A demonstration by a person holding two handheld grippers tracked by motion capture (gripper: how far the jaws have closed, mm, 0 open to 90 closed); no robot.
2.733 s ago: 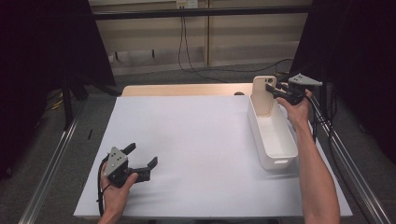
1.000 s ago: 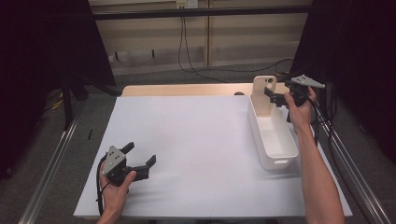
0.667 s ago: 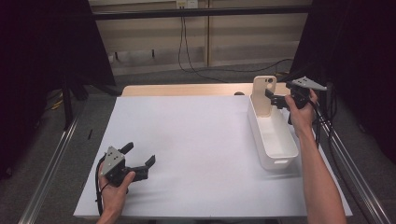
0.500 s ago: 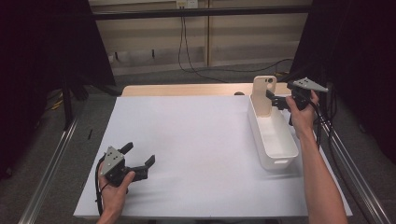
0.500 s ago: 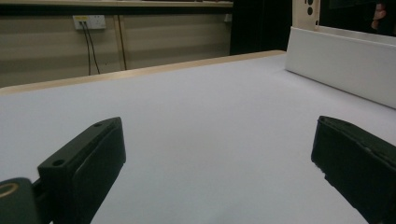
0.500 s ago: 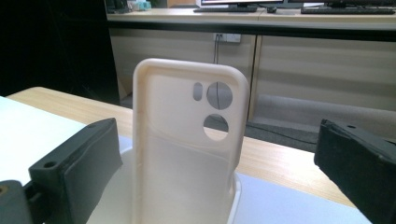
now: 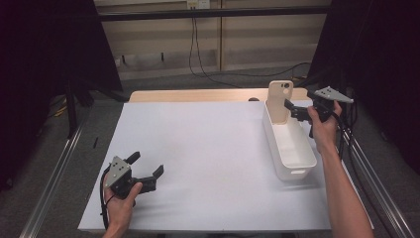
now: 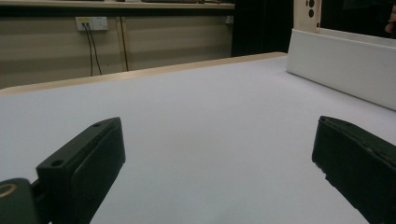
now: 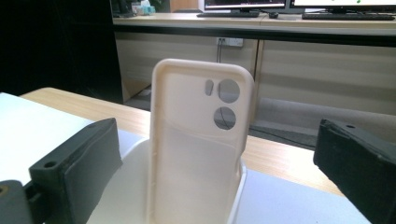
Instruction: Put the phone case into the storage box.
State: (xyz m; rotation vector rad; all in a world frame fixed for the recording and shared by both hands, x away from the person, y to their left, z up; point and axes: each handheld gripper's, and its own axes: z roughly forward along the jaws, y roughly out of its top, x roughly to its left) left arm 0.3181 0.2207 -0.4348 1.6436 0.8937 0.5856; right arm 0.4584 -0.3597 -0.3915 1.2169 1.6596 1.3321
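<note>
Currently | right tool (image 7: 293, 110) spread wide, empty, beside phone case (image 7: 280, 101); case stands upright at far end of white bin (image 7: 295, 153) | left tool (image 7: 146, 168) wide, idle on tabletop (image 7: 208, 148) | risk: a nudging jaw likely topples the case.

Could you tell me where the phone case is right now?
In the high view, the phone case stands upright at the far end of the white bin, beside the open right gripper.

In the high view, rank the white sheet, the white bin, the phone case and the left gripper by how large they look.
1. white sheet, by far the largest.
2. white bin.
3. left gripper and phone case look much alike; the gripper lies nearer the camera, so I would not rank them.
</note>
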